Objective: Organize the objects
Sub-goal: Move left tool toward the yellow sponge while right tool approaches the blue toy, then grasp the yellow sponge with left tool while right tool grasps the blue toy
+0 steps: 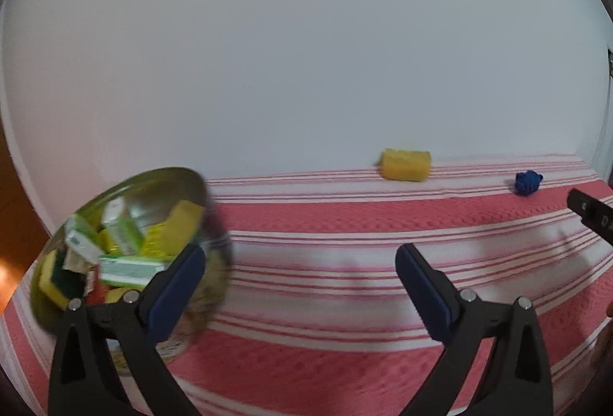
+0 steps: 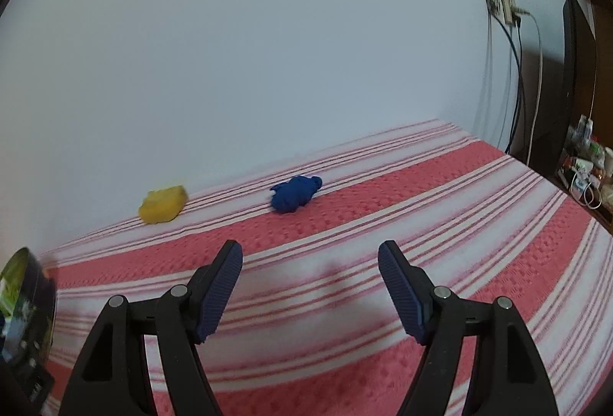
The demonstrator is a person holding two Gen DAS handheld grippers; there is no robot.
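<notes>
Hovering over a red-and-white striped bedspread (image 2: 383, 224), the right gripper (image 2: 310, 281) has its blue-padded jaws spread apart with nothing between them. Ahead of it and well apart lies a crumpled blue cloth bundle (image 2: 295, 198), and further left, close against the white wall (image 2: 268, 51), a yellow sponge (image 2: 164, 204) rests at the bedspread's far edge. At that view's lower left edge, part of a round tin (image 2: 27, 305) shows, blurred.

The left gripper (image 1: 300, 281) also stands with its jaws wide apart and empty above the same striped cover (image 1: 345, 216). Its left finger (image 1: 176, 291) overlaps the round tin (image 1: 208, 285) in the picture; whether they touch cannot be told. The tin holds green-and-white packets (image 1: 126, 268) and yellow and green sponges (image 1: 57, 280). Far ahead, the yellow sponge (image 1: 405, 165) sits by the wall, and the blue bundle (image 1: 528, 183) lies to its right. Cables (image 2: 517, 71) hang from wall sockets (image 2: 502, 7) at the right view's far right.
</notes>
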